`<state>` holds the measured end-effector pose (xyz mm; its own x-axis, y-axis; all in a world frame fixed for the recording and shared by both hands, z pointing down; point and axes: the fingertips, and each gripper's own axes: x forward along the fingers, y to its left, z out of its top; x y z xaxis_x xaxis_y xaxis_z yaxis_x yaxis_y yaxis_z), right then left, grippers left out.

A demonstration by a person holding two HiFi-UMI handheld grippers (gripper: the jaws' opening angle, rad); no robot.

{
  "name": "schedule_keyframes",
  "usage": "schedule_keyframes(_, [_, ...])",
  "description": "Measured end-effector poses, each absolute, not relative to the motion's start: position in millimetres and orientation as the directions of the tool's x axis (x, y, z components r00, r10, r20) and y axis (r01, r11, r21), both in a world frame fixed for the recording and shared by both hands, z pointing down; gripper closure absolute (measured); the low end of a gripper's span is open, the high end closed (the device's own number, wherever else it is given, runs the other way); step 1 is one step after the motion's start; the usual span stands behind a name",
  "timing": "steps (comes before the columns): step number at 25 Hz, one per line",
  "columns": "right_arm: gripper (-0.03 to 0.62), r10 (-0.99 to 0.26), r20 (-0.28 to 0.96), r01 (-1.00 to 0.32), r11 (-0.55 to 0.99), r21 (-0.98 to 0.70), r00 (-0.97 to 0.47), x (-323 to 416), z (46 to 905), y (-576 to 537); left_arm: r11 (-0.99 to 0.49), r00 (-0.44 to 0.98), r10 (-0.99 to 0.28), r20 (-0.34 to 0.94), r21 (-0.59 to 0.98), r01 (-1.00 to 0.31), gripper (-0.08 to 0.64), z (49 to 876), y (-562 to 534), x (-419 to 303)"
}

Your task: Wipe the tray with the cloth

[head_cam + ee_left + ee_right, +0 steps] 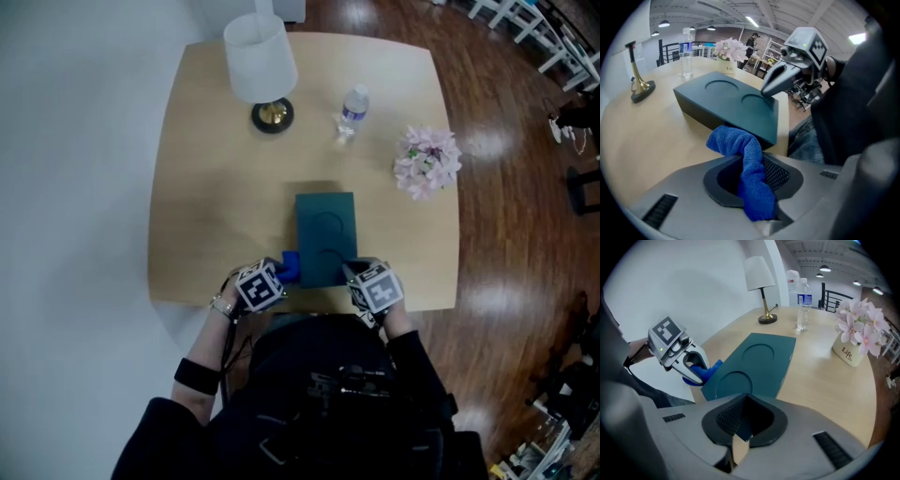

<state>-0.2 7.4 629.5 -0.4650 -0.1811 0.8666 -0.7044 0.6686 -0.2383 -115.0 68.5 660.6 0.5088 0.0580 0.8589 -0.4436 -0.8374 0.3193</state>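
Two grips: left gripper (282, 271) pinched cloth (736, 141) just left of tray (325, 225); right gripper (352, 273) clamped its near corner.

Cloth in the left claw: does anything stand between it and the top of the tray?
Nothing visible does. The cloth, pinched in the left claw, hangs beside the tray's near left corner, and the tray's top is bare. The right claw grips the near right corner, off that path.
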Motion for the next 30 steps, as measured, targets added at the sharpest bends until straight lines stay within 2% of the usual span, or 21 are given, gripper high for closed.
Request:
schedule_keyframes(5, [0.586,-0.177,0.869,-0.689,0.689,-0.226,-0.461,-4.4,622.7,4.4,-0.818,0.530,0.174,0.830,0.422,-0.392,0.440,651.5,120.8,-112.8])
schedule_keyframes(8, [0.586,-0.188,0.858,-0.691,0.684,-0.235,-0.478,-7.2,620.0,1.4,-0.782,0.561,0.170,0.810,0.457,-0.424,0.440,639.9,122.9,-124.2])
schedule_keyframes(11, [0.586,-0.202,0.853,-0.695,0.681,-0.232,-0.482,-9.5,612.5,-2.0,-0.721,0.540,0.013,0.842,0.382,-0.578,0.440,638.0,78.9,-154.2])
schedule_keyframes(14, [0.586,-0.202,0.849,-0.694,0.680,-0.237,-0.489,-11.5,610.7,-2.2,-0.579,0.424,-0.275,0.863,0.204,-0.790,0.440,632.3,-7.0,-185.9])
schedule_keyframes(15, [0.586,-0.199,0.852,-0.697,0.677,-0.238,-0.485,-10.3,613.9,-1.6,-0.534,0.387,-0.351,0.852,0.157,-0.831,0.440,629.2,-35.0,-189.7])
schedule_keyframes(17, [0.586,-0.203,0.861,-0.709,0.669,-0.225,-0.466,-8.7,617.0,-3.0,-0.484,0.353,-0.427,0.833,0.119,-0.867,0.440,631.2,-75.9,-186.7])
schedule_keyframes(23, [0.586,-0.256,0.860,-0.727,0.664,-0.175,-0.441,-17.8,600.4,-17.2,-0.440,0.386,-0.397,0.833,0.196,-0.876,0.439,665.6,-112.3,-152.2])
schedule_keyframes(30, [0.586,-0.243,0.867,-0.732,0.656,-0.184,-0.436,-10.2,610.4,-11.1,-0.490,0.430,-0.309,0.848,0.245,-0.836,0.440,670.1,-52.9,-131.7])
